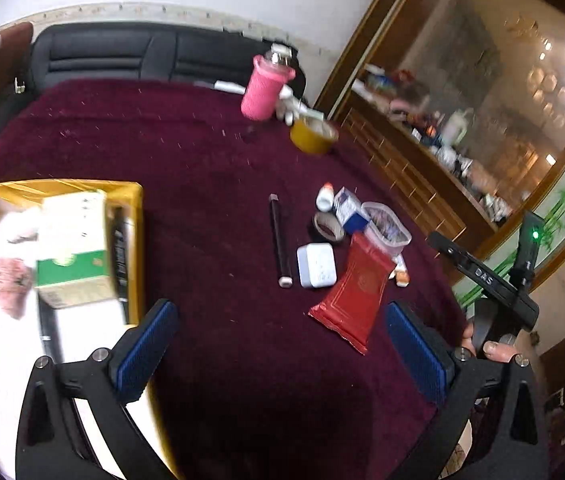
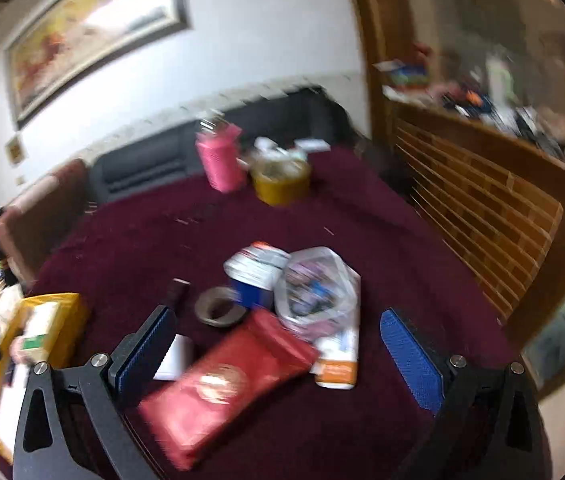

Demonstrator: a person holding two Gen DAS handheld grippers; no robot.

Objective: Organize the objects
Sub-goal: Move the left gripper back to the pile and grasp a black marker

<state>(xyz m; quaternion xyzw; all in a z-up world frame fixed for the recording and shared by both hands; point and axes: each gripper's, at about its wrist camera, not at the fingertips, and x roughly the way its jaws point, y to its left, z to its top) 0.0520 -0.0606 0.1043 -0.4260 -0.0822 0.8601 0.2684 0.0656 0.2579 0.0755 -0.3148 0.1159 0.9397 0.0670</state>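
Observation:
A yellow tray (image 1: 132,216) at the left holds a green-and-white box (image 1: 72,256), black pens and a pink item; it also shows in the right wrist view (image 2: 62,308). A pile lies on the maroon cloth: a red packet (image 1: 356,292), a white case (image 1: 316,266), a black pen (image 1: 280,240), a tape ring (image 1: 328,226), a blue-and-white box (image 1: 348,210) and a clear bag (image 1: 386,228). My left gripper (image 1: 282,344) is open and empty above the cloth, between tray and pile. My right gripper (image 2: 278,352) is open over the red packet (image 2: 222,384).
A pink bottle (image 1: 262,88) and a yellow tape roll (image 1: 312,136) stand at the table's far side. A black sofa (image 1: 122,56) lies behind. A wooden cabinet (image 2: 482,208) with clutter runs along the right. The right hand-held gripper's body (image 1: 486,280) shows at the right.

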